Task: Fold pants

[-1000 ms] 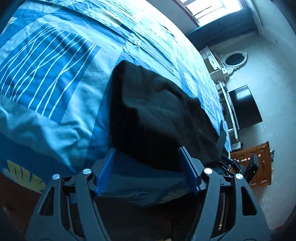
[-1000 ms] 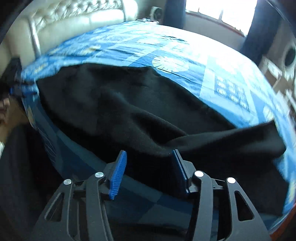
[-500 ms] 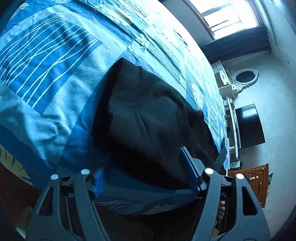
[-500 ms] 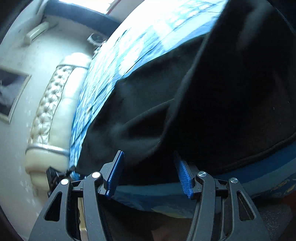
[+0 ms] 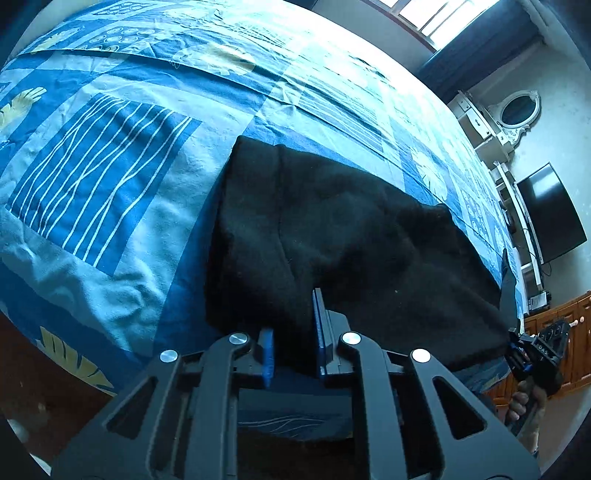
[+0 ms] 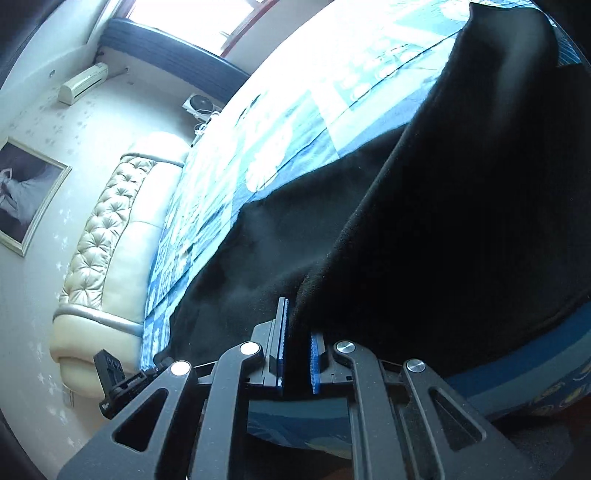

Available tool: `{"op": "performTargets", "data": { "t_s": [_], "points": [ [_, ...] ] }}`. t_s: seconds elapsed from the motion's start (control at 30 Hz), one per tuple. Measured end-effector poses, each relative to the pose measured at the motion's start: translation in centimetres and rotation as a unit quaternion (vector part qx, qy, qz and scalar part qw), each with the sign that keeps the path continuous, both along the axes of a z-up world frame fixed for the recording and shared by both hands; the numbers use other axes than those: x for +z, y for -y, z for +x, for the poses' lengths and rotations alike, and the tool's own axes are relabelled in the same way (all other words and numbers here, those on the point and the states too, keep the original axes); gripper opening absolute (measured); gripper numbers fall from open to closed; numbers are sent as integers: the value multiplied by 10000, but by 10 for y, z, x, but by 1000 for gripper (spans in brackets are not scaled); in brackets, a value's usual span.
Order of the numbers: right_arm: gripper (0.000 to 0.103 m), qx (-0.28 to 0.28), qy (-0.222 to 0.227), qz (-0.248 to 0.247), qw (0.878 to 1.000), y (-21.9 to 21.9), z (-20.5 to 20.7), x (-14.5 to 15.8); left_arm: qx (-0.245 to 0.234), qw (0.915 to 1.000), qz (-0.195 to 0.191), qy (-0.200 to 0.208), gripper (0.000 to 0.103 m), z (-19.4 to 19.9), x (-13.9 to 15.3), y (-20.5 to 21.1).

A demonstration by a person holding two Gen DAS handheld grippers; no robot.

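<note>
Black pants (image 5: 351,236) lie along the near edge of a bed with a blue patterned cover (image 5: 110,166). My left gripper (image 5: 293,332) is shut on the near edge of the pants at one end, with dark cloth pinched between its blue pads. My right gripper (image 6: 297,350) is shut on the pants (image 6: 424,240) at the other end, where a fold of cloth rises from the jaws. The right gripper also shows at the far right of the left wrist view (image 5: 532,354).
A padded cream headboard (image 6: 107,240) stands at the bed's end. A dresser with an oval mirror (image 5: 513,114), a wall television (image 5: 550,214) and wooden cabinets (image 5: 561,332) line the far side. A window (image 5: 443,18) is beyond the bed.
Both grippers went from open, with the pants' edge between the fingers, to shut on the cloth. The cloth at the right gripper now stands up in a fold.
</note>
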State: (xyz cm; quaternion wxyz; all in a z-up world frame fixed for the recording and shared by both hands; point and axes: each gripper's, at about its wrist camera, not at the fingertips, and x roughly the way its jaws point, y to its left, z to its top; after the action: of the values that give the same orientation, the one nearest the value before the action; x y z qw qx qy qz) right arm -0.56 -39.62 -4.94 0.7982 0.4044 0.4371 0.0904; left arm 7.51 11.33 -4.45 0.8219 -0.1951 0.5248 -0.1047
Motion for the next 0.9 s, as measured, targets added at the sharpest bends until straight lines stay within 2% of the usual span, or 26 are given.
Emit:
{"op": "performTargets", "data": {
  "t_s": [0.1, 0.13, 0.23, 0.27, 0.33, 0.4, 0.47, 0.5, 0.57, 0.63, 0.7, 0.8, 0.83, 0.9],
  "points": [
    [9, 94, -380, -29, 9992, 0, -5, -24, -42, 9998, -95, -148, 14, -4, -17, -7],
    [8, 106, -459, -3, 9989, 1, -6, -31, -23, 9996, -251, -149, 13, -4, -22, -13],
    [8, 98, -463, 125, 9988, 4, -10, -32, 127, 9972, -686, -264, 13, -3, -29, -25],
    [9, 131, -493, 146, 9986, 5, -9, -29, 95, 9973, -683, -271, 13, -3, -28, -24],
    [15, 165, -514, 82, 9985, 8, -5, -23, -74, 9987, -458, -193, 14, -7, -19, -18],
    [21, 186, -463, -131, 9987, 18, -10, -7, -223, 9997, -76, -55, 16, -13, -7, -10],
    [29, 91, -306, -493, 9983, 33, -13, 9, -390, 9987, 306, 143, 18, -24, 9, -1],
    [29, -17, -219, -706, 9973, 45, -15, 18, -463, 9977, 439, 247, 21, -29, 17, 2],
    [30, -379, -68, -1078, 9934, 80, -18, 37, -564, 9953, 641, 465, 28, -35, 30, 9],
    [31, -807, -112, -1451, 9861, 120, -12, 52, -609, 9919, 907, 651, 44, -35, 38, 18],
    [35, -1082, -219, -1770, 9780, 150, 1, 65, -635, 9887, 1101, 793, 48, -29, 41, 26],
    [46, -1298, -283, -2200, 9664, 179, 42, 81, -571, 9905, 1046, 689, 54, -9, 35, 38],
    [57, -1297, -375, -2421, 9608, 184, 58, 82, -481, 9925, 915, 651, 57, -4, 32, 42],
    [60, -1313, -535, -2799, 9495, 195, 95, 81, -304, 9949, 762, 589, 61, 7, 25, 47]
  ]
}}
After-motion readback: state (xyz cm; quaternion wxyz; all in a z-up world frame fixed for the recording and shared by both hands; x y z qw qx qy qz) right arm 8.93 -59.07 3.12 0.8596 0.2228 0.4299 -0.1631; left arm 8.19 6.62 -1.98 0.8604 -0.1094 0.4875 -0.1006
